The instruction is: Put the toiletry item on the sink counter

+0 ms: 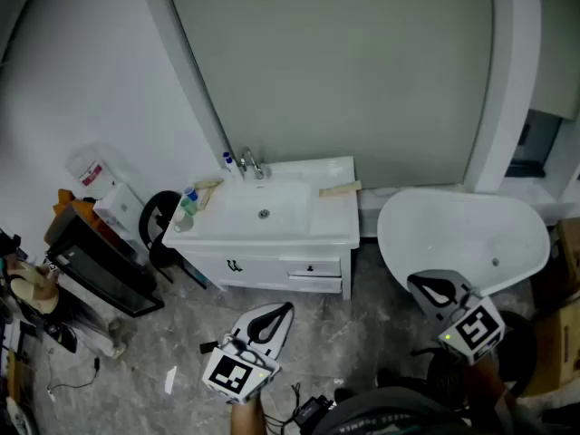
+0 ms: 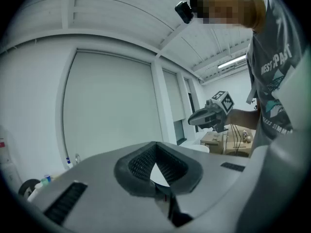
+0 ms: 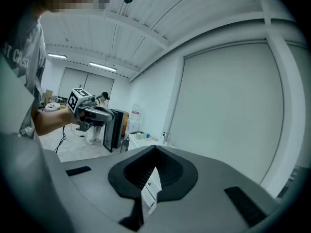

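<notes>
Holding nothing in left gripper [image 1: 276,316] or right gripper [image 1: 426,286], both squeezed together and well back from the bench [image 1: 337,232]; spotting a small bottle [image 1: 188,201] already up there, left of the basin [image 1: 272,202]; likely done, or else not started.

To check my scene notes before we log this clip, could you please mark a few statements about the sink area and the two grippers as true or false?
1. The left gripper and the right gripper are both short of the sink counter, above the floor. True.
2. The left gripper holds a bottle. False: its jaws are together with nothing between them.
3. A faucet stands at the back of the counter. True.
4. The counter is bare. False: bottles stand at its left end and a tan item lies at its right end.
5. The white tub is left of the counter. False: in the head view it is to the right.
</notes>
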{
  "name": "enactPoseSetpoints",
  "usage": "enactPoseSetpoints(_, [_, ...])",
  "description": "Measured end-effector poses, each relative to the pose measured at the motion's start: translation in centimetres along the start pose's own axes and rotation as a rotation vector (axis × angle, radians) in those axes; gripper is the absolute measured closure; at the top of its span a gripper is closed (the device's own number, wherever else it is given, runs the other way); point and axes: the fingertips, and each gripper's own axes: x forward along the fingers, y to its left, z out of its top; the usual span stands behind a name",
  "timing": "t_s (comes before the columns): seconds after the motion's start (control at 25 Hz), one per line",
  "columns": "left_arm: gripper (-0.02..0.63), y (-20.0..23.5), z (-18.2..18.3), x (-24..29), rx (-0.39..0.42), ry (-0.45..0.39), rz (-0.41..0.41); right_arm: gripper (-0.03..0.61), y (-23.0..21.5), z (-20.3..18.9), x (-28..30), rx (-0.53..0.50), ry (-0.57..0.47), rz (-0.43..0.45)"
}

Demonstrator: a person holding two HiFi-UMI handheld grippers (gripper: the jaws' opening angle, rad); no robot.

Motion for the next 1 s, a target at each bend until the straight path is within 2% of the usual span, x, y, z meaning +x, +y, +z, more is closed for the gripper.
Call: enactPoseSetpoints(1.0, [0.614, 2.5, -1.1, 0.6, -0.02, -0.016, -0.052, 0.549, 0.3, -0.1, 2.8, 0.028, 0.025, -0.066])
